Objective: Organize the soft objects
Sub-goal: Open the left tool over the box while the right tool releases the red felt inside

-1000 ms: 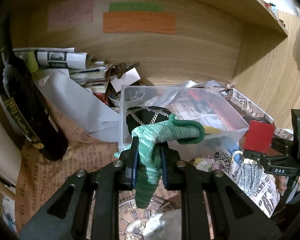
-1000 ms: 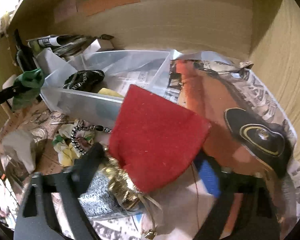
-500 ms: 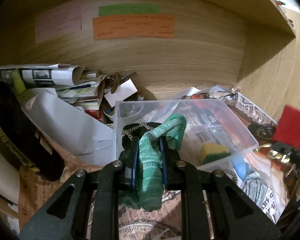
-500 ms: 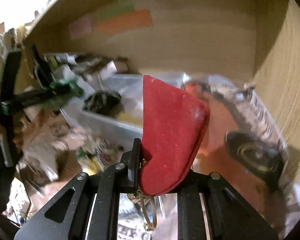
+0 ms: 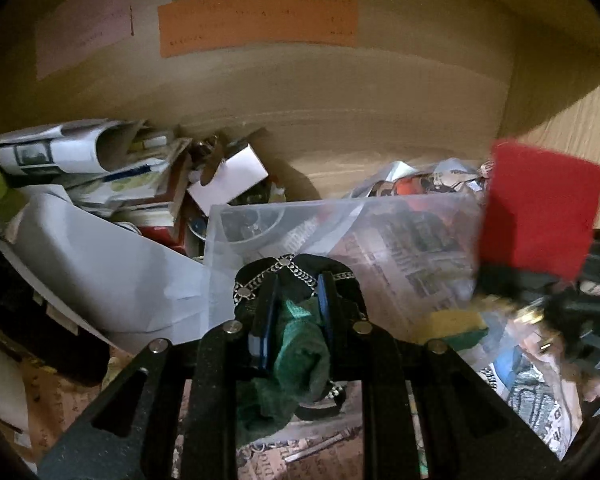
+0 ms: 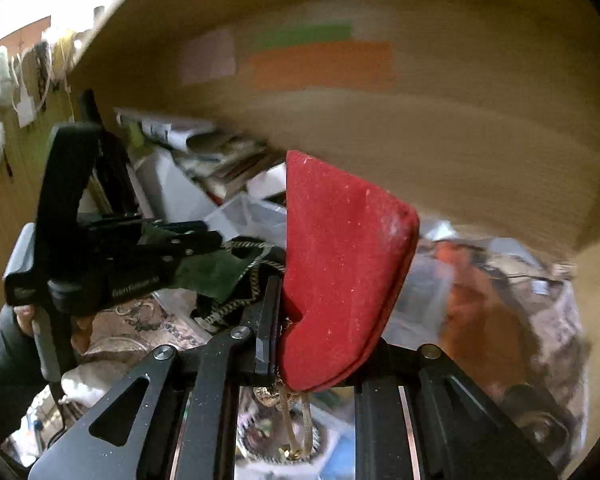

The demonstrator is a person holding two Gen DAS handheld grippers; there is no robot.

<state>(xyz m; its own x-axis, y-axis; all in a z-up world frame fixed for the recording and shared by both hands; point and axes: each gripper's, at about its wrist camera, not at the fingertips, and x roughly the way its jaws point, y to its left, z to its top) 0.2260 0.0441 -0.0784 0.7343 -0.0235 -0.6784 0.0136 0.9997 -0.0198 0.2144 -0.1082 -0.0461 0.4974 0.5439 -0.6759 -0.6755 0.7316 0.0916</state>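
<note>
My left gripper (image 5: 296, 300) is shut on a green knitted glove (image 5: 300, 344) and holds it over the near left corner of a clear plastic bin (image 5: 380, 208). A black pouch with a silver chain (image 5: 292, 270) lies in the bin right under the glove. A yellow-green sponge (image 5: 456, 326) lies in the bin's near right part. My right gripper (image 6: 320, 308) is shut on a red velvet pouch (image 6: 340, 272) with a gold drawstring, held up beside the bin's right side; the pouch also shows in the left wrist view (image 5: 540, 212). The left gripper (image 6: 204, 240) shows at left in the right wrist view.
The bin stands in a wooden shelf nook lined with newspaper (image 5: 412, 240). Rolled papers and boxes (image 5: 100, 168) pile at the back left, with a white sheet (image 5: 100, 256) in front. Orange, green and pink notes (image 5: 260, 24) hang on the back wall. A black shoe (image 6: 540, 420) lies at right.
The left gripper has moved forward and down over the bin, the glove now drooping onto the black pouch. The right gripper has lifted the red pouch and swung it left toward the bin.
</note>
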